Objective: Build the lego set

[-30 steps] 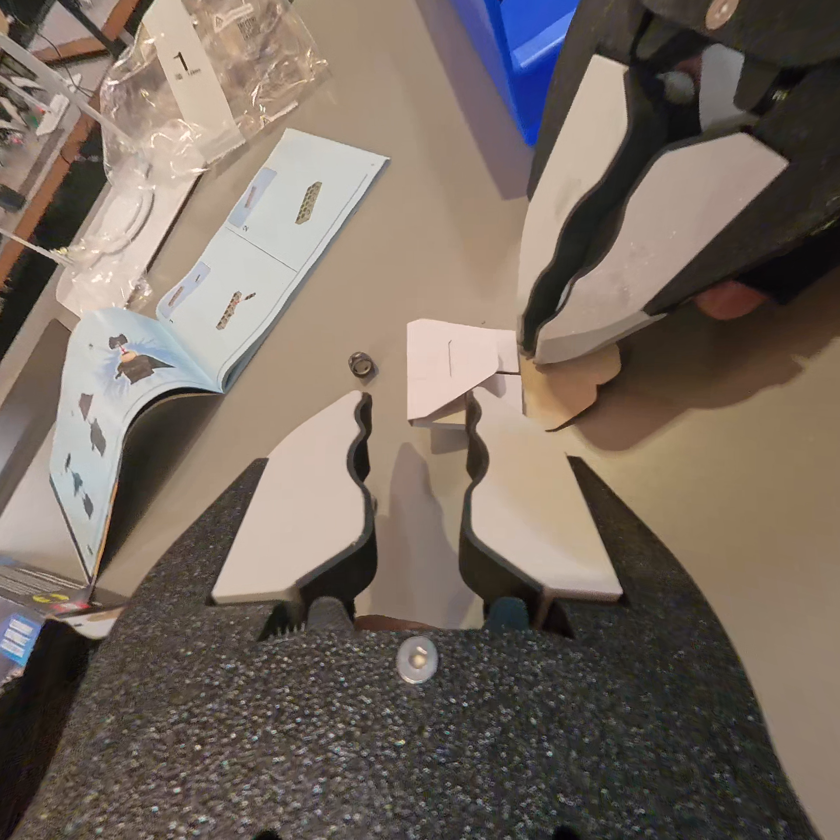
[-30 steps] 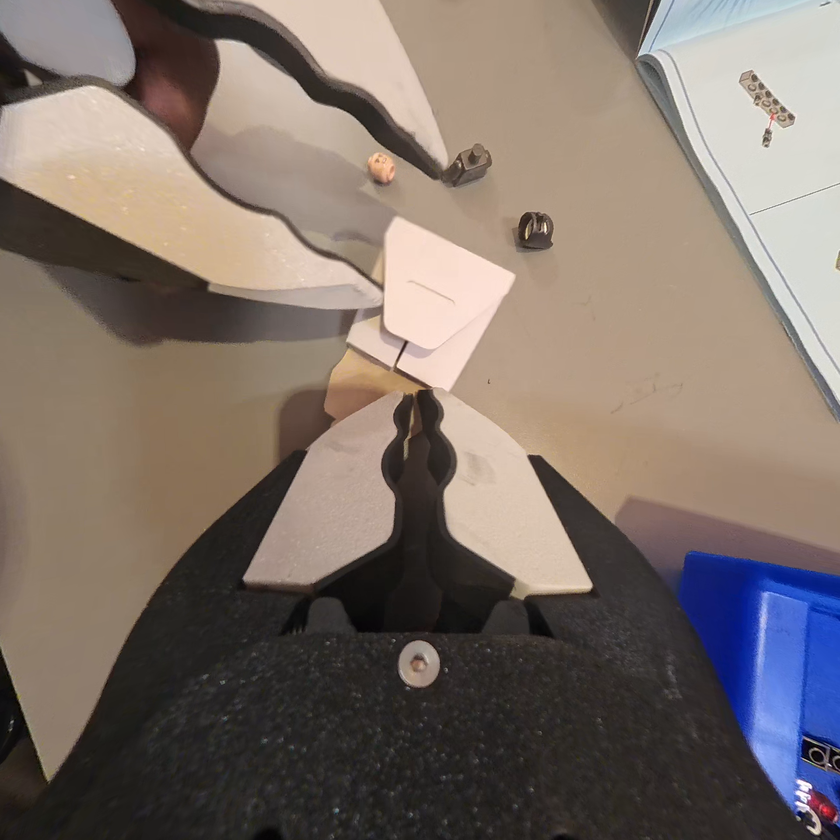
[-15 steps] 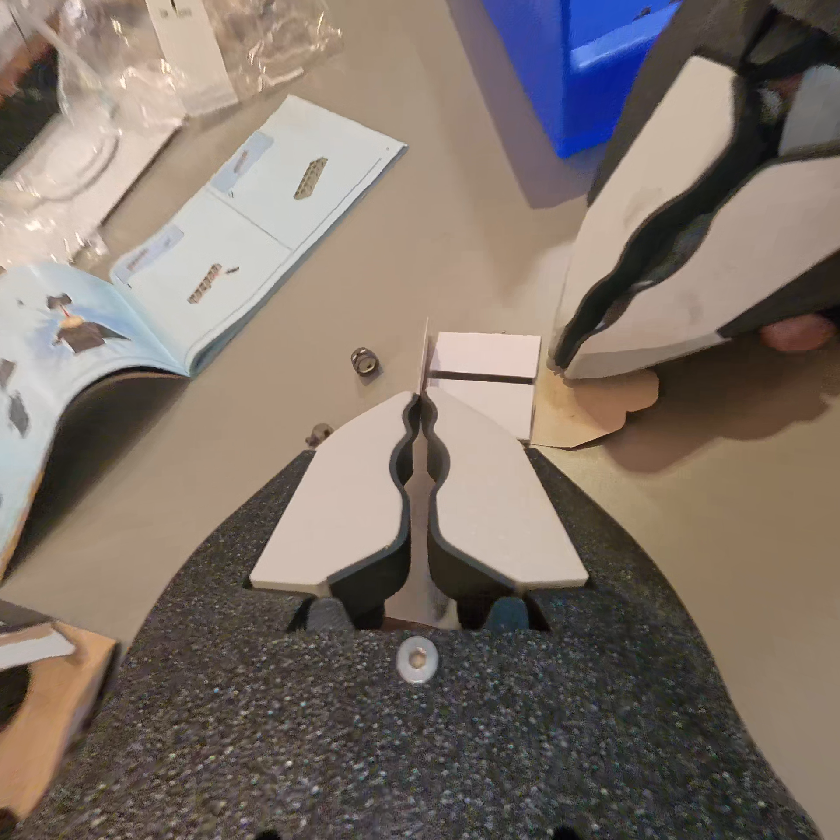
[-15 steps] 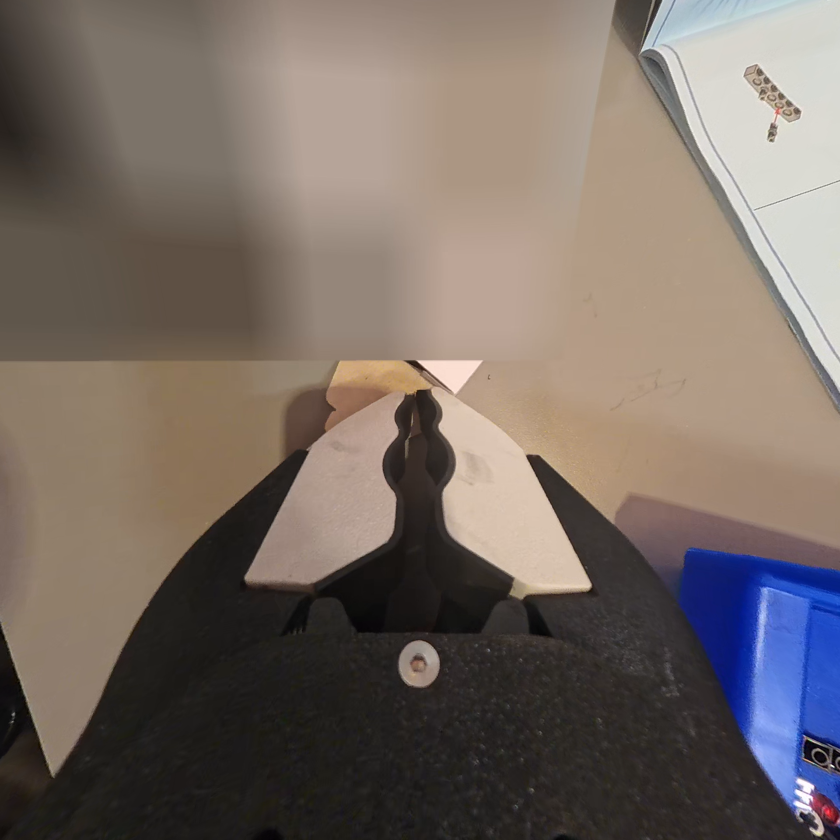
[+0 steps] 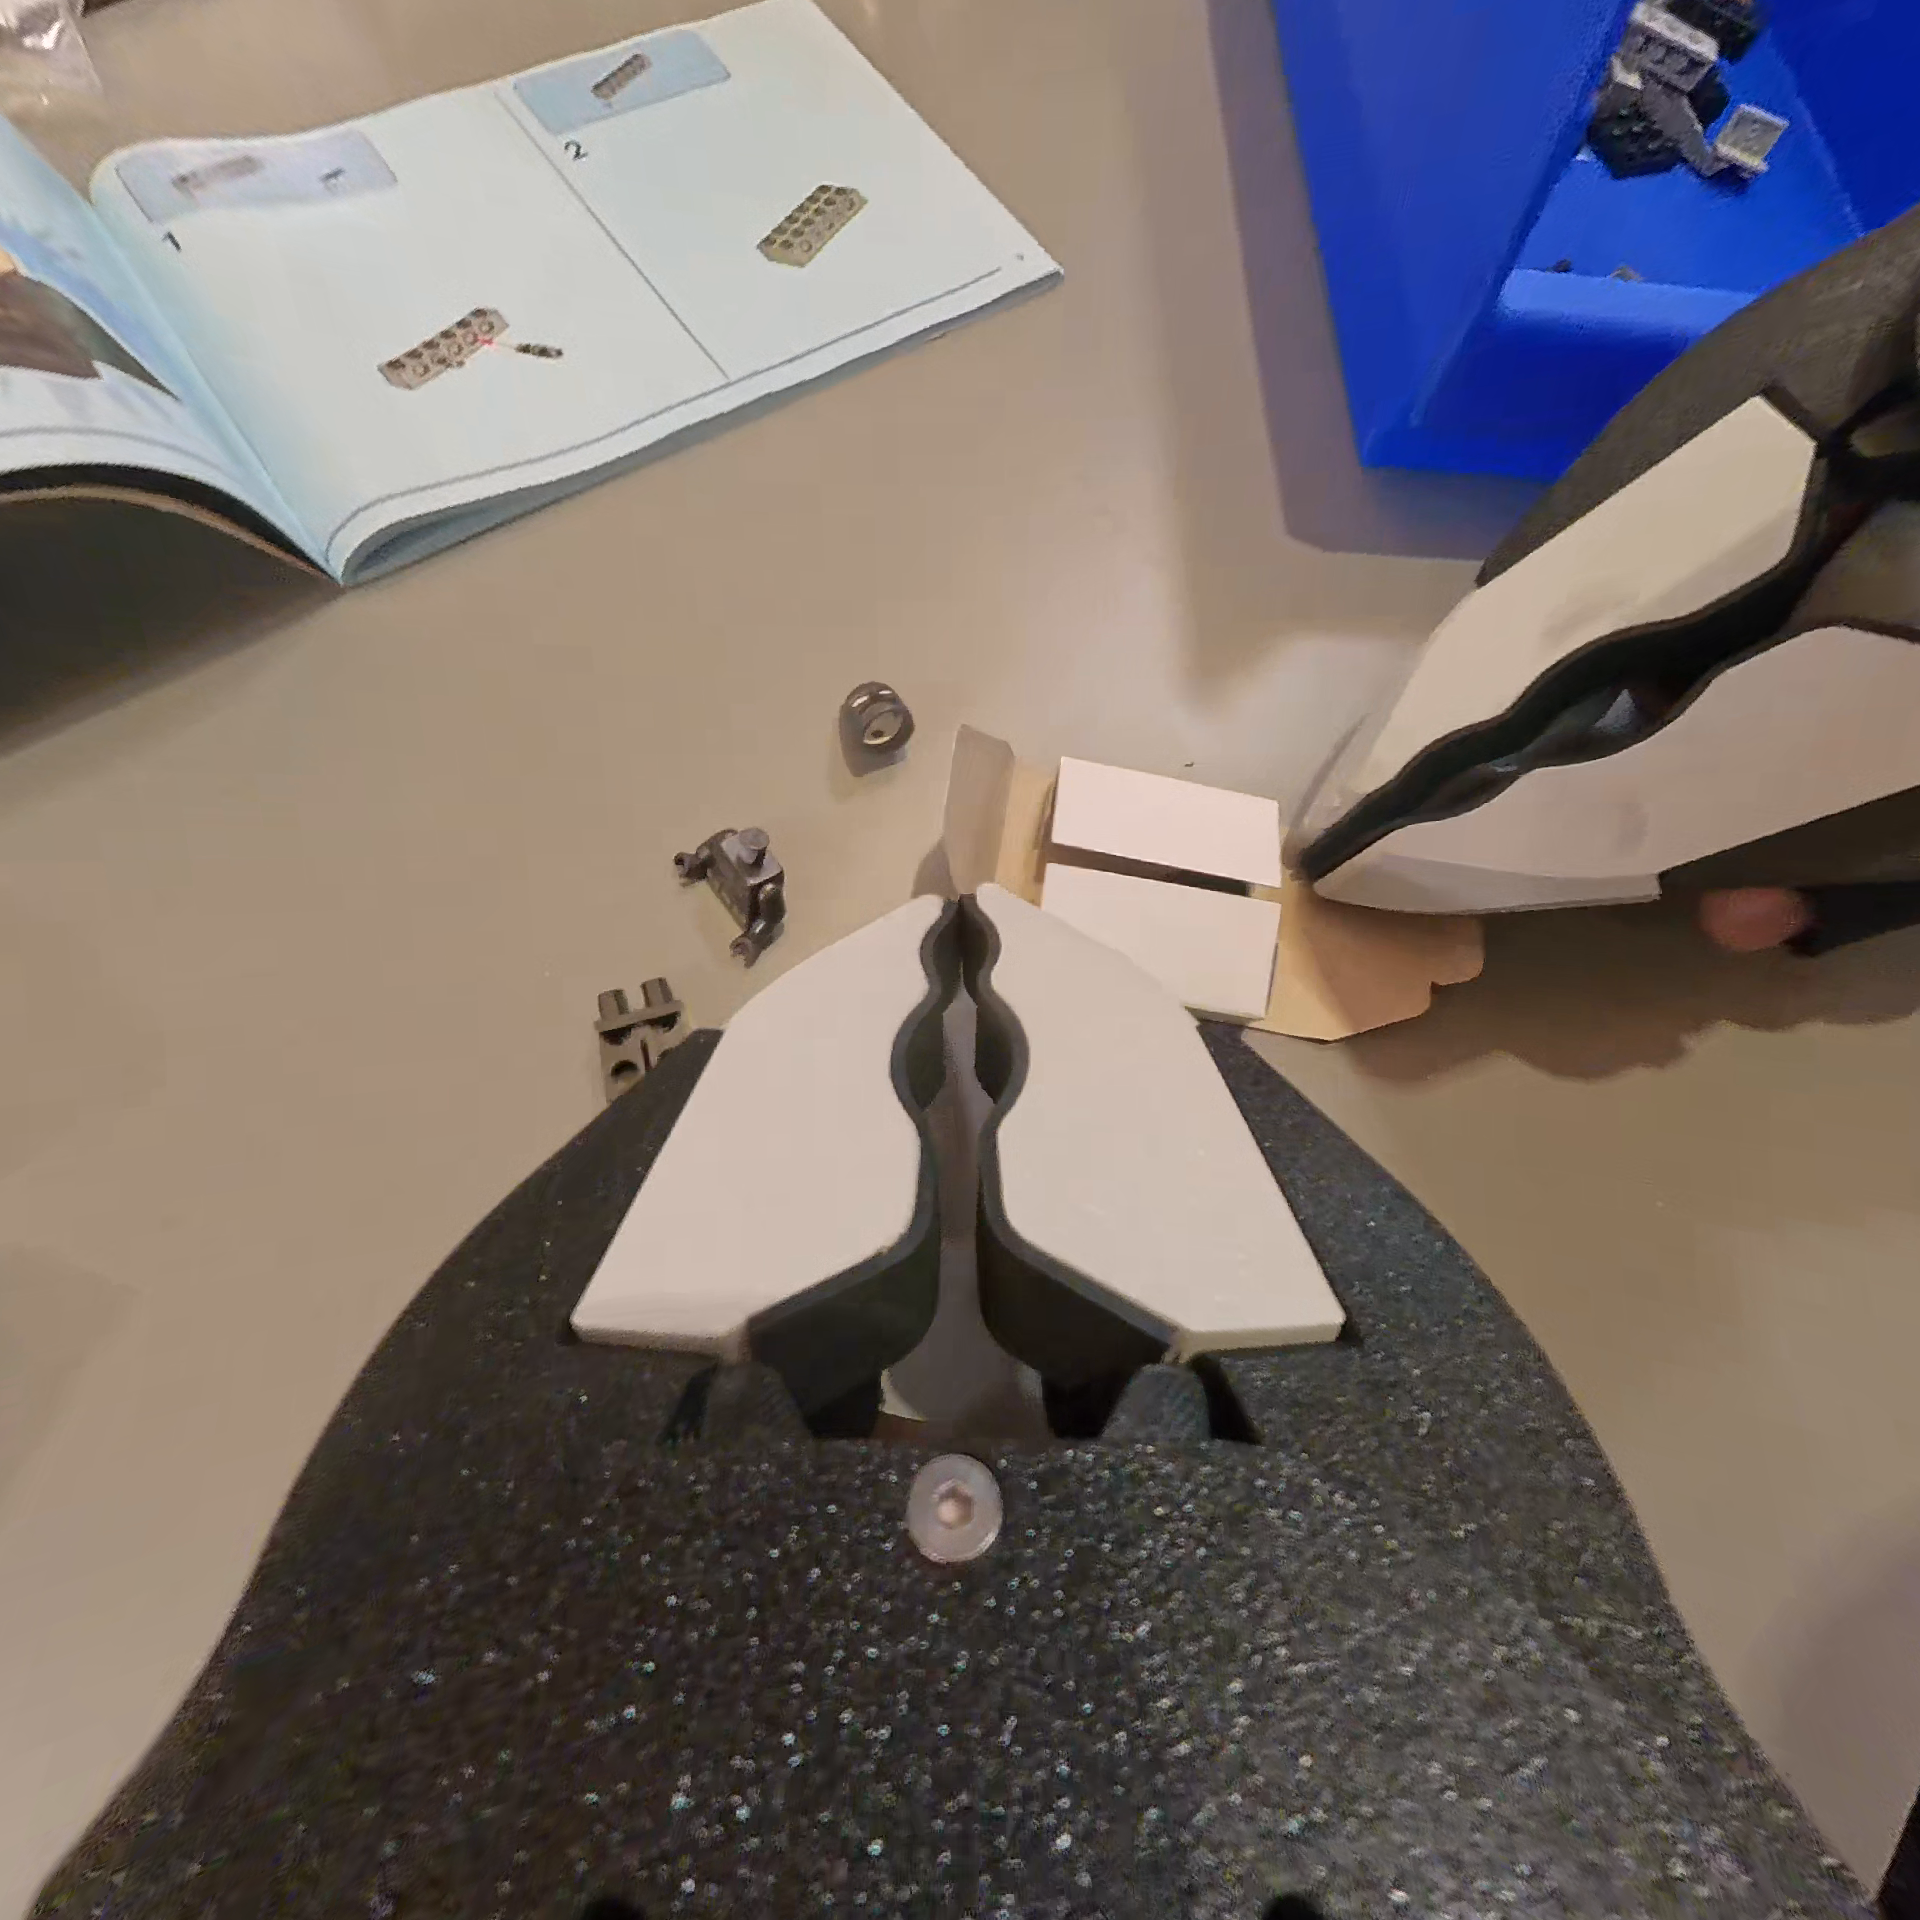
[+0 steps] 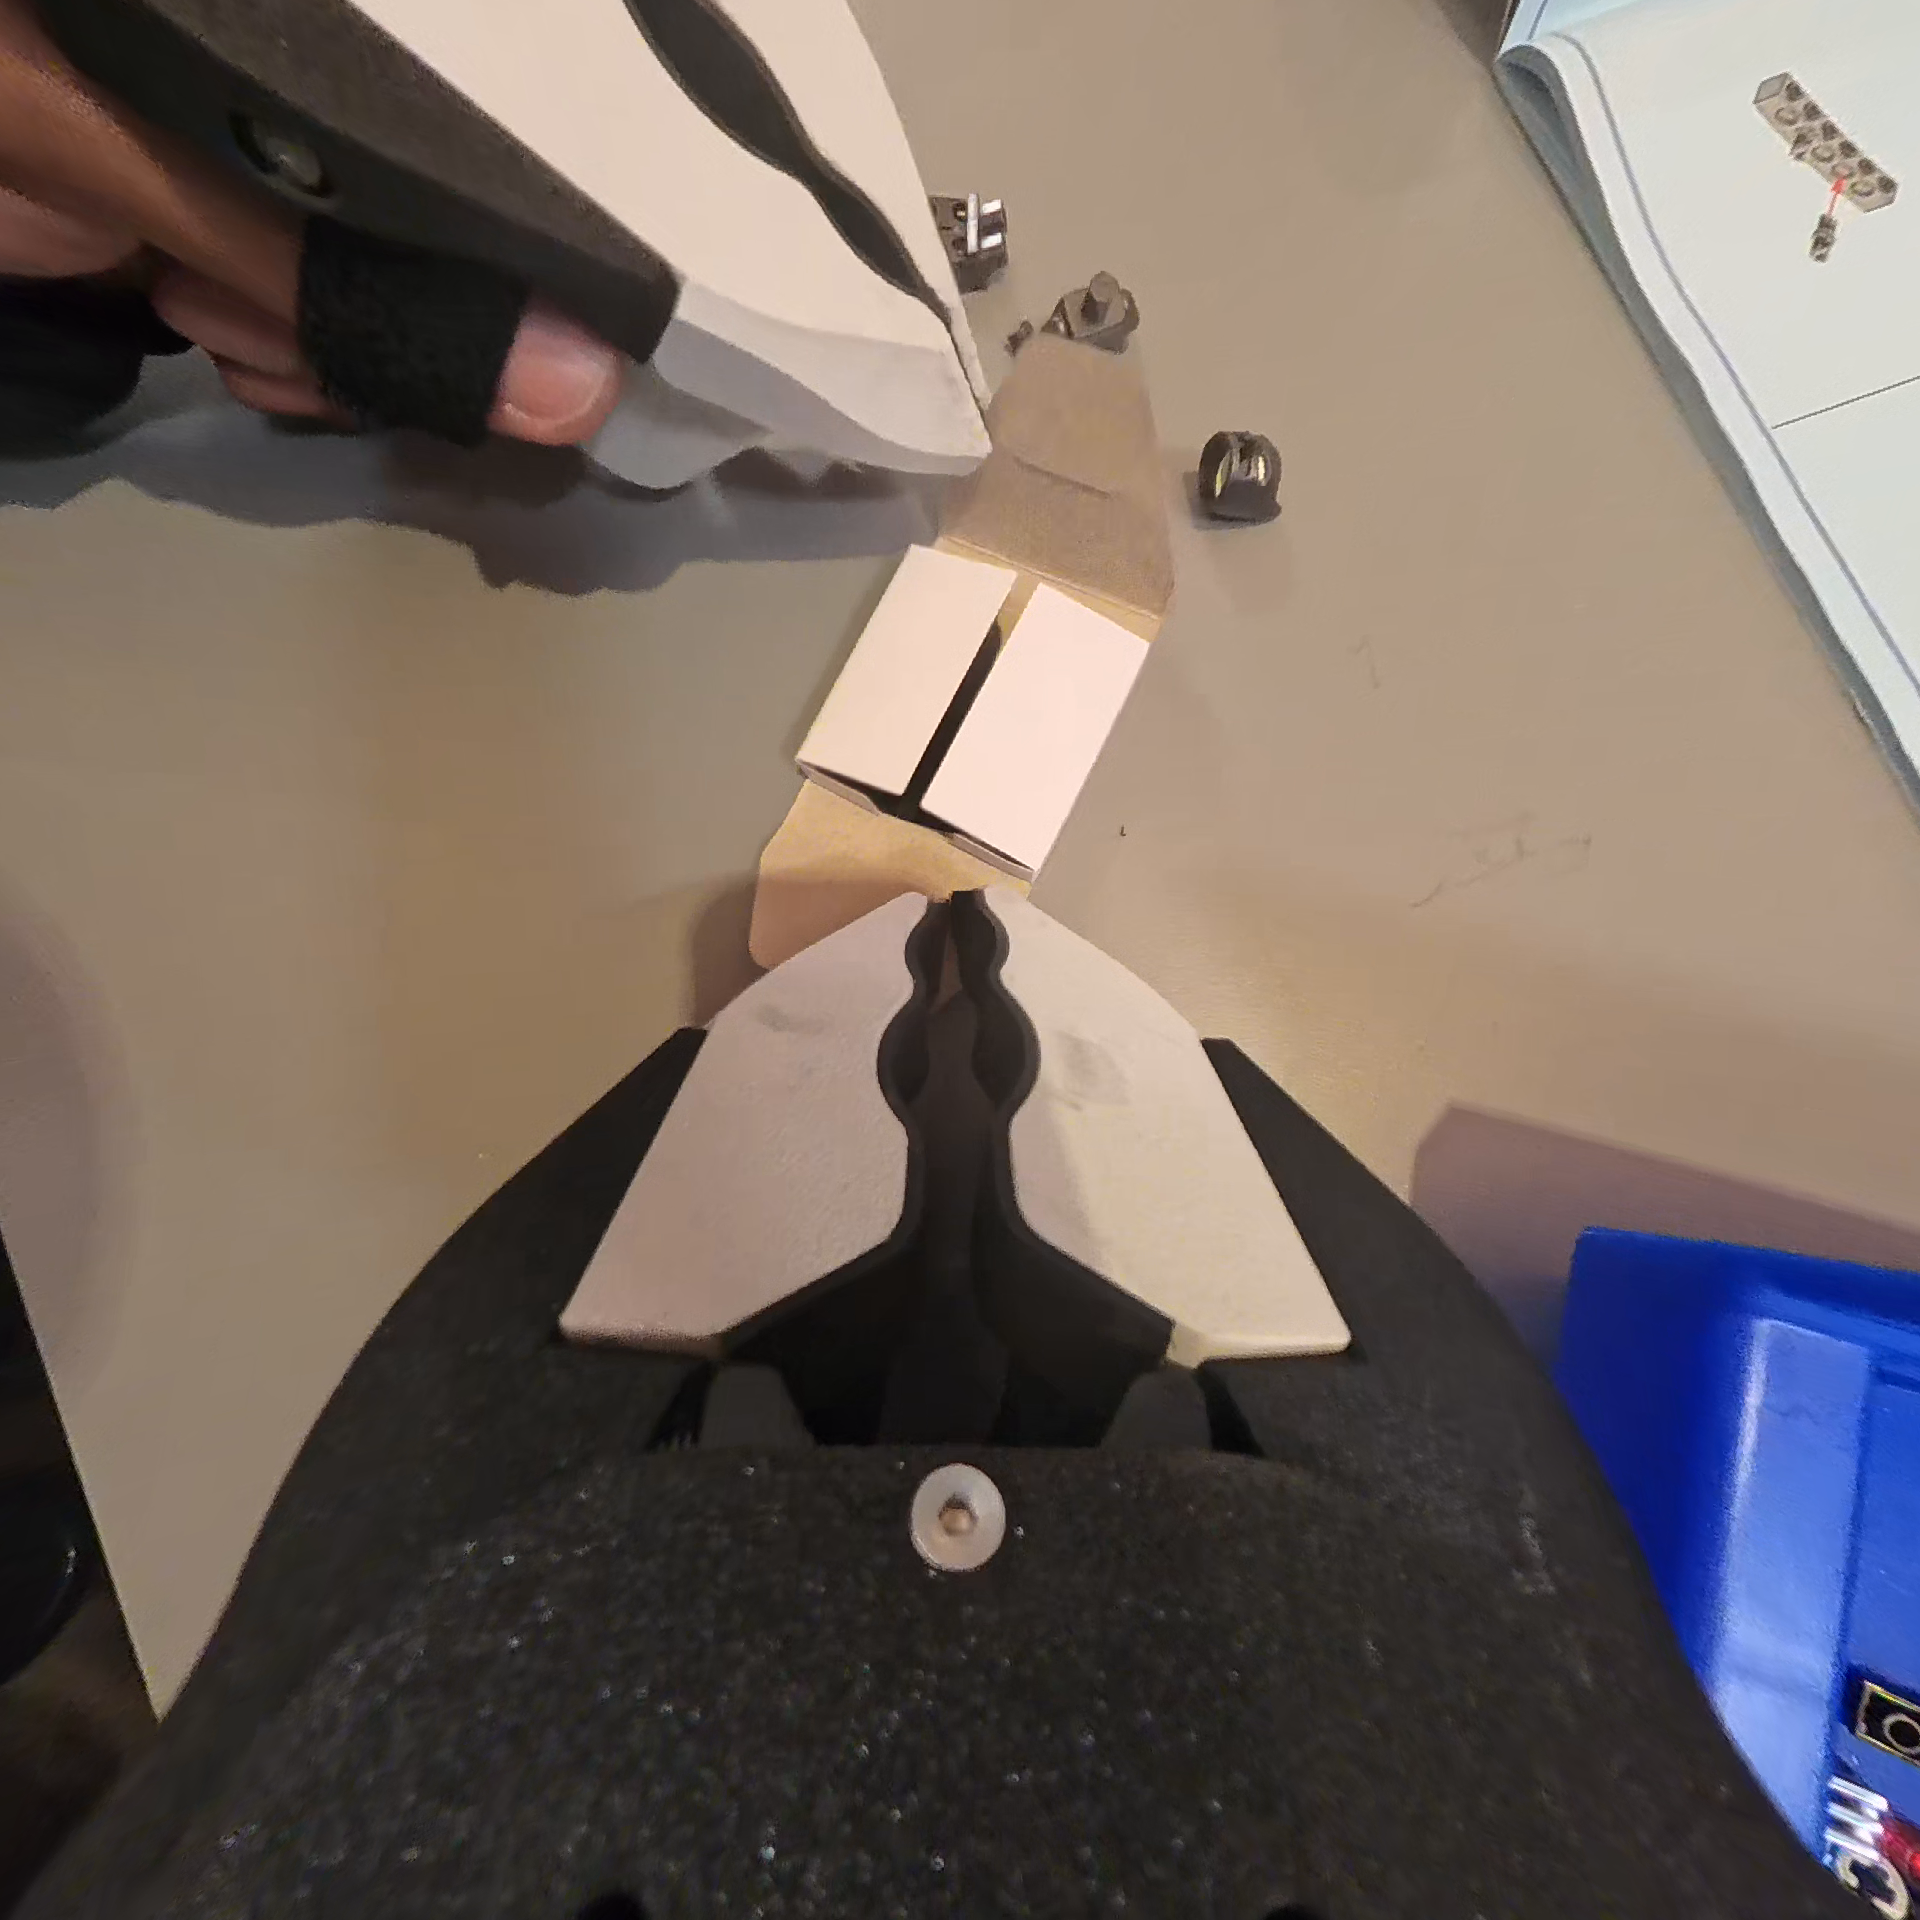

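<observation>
A small white cardboard box [image 5: 1164,894] lies on the grey table [image 5: 520,727] between both grippers. My left gripper [image 5: 961,909] is shut on the box's grey end flap [image 5: 982,810], which stands up from the tips. My right gripper [image 6: 956,904] is shut on the brown flap [image 6: 852,862] at the box's [image 6: 977,717] other end. The right gripper also shows in the left wrist view [image 5: 1309,862], its tips on the brown flap [image 5: 1371,966]. The left gripper shows in the right wrist view [image 6: 977,416], at the edge of the grey flap [image 6: 1070,468].
Small dark toy parts lie by the box: a round piece [image 5: 878,722], a figure torso [image 5: 738,873], a legs piece [image 5: 634,1029]. An open instruction booklet [image 5: 520,260] lies at the back left. A blue bin [image 5: 1507,260] with parts stands at the back right.
My left gripper went from open to shut on the box's end flap and has pulled it outwards. My right gripper has stayed shut on the brown flap.
</observation>
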Available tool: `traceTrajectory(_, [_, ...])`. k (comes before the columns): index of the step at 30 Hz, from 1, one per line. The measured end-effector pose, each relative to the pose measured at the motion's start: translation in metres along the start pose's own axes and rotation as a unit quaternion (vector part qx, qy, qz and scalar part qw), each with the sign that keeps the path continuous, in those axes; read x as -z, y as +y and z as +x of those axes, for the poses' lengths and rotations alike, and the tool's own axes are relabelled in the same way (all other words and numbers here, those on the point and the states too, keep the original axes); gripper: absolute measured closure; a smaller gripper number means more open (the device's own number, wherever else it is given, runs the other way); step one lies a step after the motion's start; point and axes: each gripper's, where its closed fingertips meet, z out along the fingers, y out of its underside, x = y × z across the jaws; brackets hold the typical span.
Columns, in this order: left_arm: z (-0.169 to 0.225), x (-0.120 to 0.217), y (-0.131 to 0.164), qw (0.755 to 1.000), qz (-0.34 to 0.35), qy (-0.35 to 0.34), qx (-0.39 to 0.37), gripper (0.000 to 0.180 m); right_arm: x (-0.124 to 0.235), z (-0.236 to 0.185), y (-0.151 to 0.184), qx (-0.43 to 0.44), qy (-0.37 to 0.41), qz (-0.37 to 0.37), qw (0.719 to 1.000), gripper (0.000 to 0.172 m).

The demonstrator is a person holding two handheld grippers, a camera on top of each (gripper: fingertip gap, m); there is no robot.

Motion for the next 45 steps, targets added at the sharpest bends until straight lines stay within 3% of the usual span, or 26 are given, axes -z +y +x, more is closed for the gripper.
traceTrajectory(8, [0.007,0.003,0.001,0.999,0.001,-0.013,-0.043,0.180,0.000,-0.001,0.002,0.000,-0.008,-0.002,1.000,0.169])
traceTrajectory(16, [0.031,0.026,-0.013,0.991,0.004,-0.006,-0.135,0.154,0.000,-0.001,0.002,-0.002,-0.012,-0.003,1.000,0.169])
traceTrajectory(20, [0.045,0.039,-0.019,0.979,0.002,-0.004,-0.203,0.152,0.000,-0.001,0.001,-0.002,-0.016,-0.003,1.000,0.169])
traceTrajectory(26, [0.080,0.029,0.000,0.946,-0.040,0.084,-0.310,0.157,0.000,-0.003,0.001,0.002,-0.023,-0.004,1.000,0.169])
traceTrajectory(30, [0.069,0.006,0.005,0.942,-0.091,0.078,-0.313,0.145,0.000,-0.004,0.001,0.002,-0.029,-0.003,1.000,0.169])
traceTrajectory(37, [0.054,-0.007,-0.004,0.935,-0.117,0.077,-0.326,0.134,0.001,-0.006,0.000,-0.002,-0.045,0.001,0.999,0.170])
traceTrajectory(45, [0.054,-0.017,-0.001,0.951,-0.133,0.046,-0.276,0.128,0.002,-0.006,0.000,0.000,-0.045,0.004,0.999,0.169])
